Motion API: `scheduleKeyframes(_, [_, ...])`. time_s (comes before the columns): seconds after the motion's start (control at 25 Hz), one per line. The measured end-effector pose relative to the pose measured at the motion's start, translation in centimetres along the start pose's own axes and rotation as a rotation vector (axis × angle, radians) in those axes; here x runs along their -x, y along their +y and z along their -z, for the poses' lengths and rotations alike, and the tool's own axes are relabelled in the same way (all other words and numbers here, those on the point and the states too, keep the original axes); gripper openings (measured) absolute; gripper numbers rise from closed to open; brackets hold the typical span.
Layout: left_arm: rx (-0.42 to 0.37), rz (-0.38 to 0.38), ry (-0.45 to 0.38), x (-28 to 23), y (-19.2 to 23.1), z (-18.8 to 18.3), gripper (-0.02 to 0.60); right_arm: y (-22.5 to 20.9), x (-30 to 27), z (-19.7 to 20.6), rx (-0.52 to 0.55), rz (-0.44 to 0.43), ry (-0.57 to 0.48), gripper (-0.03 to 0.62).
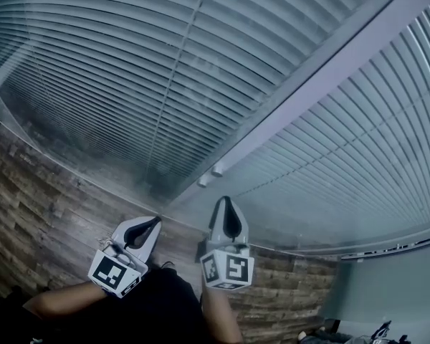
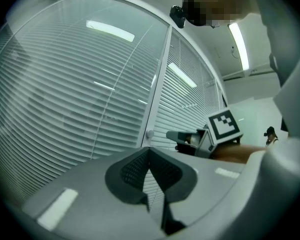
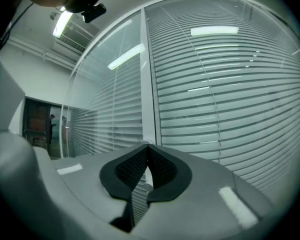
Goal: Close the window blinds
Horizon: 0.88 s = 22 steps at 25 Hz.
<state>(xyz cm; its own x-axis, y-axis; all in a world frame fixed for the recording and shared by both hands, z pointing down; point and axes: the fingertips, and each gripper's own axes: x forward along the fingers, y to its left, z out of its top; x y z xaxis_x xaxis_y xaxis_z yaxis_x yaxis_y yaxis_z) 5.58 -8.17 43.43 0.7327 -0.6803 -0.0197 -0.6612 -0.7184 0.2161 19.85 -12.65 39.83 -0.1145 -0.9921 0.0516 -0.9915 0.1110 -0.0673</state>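
Note:
Slatted window blinds fill two glazed panes, a left pane [image 1: 129, 63] and a right pane [image 1: 358, 142], split by a pale mullion [image 1: 322, 77]. A small white knob [image 1: 216, 169] sits low on that mullion; it also shows as the knob [image 2: 150, 133] in the left gripper view. My right gripper [image 1: 226, 201] points at the mullion just below the knob, jaws shut and empty, a short gap away from it. In the right gripper view the knob [image 3: 146, 142] peeks just beyond the right gripper [image 3: 147, 147]. My left gripper [image 1: 155, 223] is held lower left, shut with nothing in it.
A wood-plank floor [image 1: 43, 192] runs below the glass. The right blind's bottom rail [image 1: 387, 246] hangs at lower right. Far along the glazed wall in the right gripper view is a dark doorway [image 3: 37, 124] with a person standing by it.

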Motion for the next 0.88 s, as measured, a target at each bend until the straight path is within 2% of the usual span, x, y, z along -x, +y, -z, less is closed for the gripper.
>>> scheduleKeyframes(0.08, [-0.003,0.019,-0.009,-0.1,-1.2,-0.2,0.002,0.6,2.5,0.8,0.024,-0.014,-0.011,0.002])
scheduleKeyframes(0.32, [-0.037,0.038,-0.020,-1.1,-3.8,-0.3,0.002,-0.6,7.4,1.9,0.044,0.034,-0.034,0.002])
scheduleKeyframes(0.64, [-0.062,0.025,-0.027,-1.1,-6.5,-0.7,0.002,-1.8,9.8,0.3,0.071,0.045,-0.051,0.000])
scheduleKeyframes(0.88, [-0.056,0.003,-0.031,-1.8,-6.6,-1.2,0.002,-2.0,9.5,-0.2,0.067,0.027,-0.048,0.000])
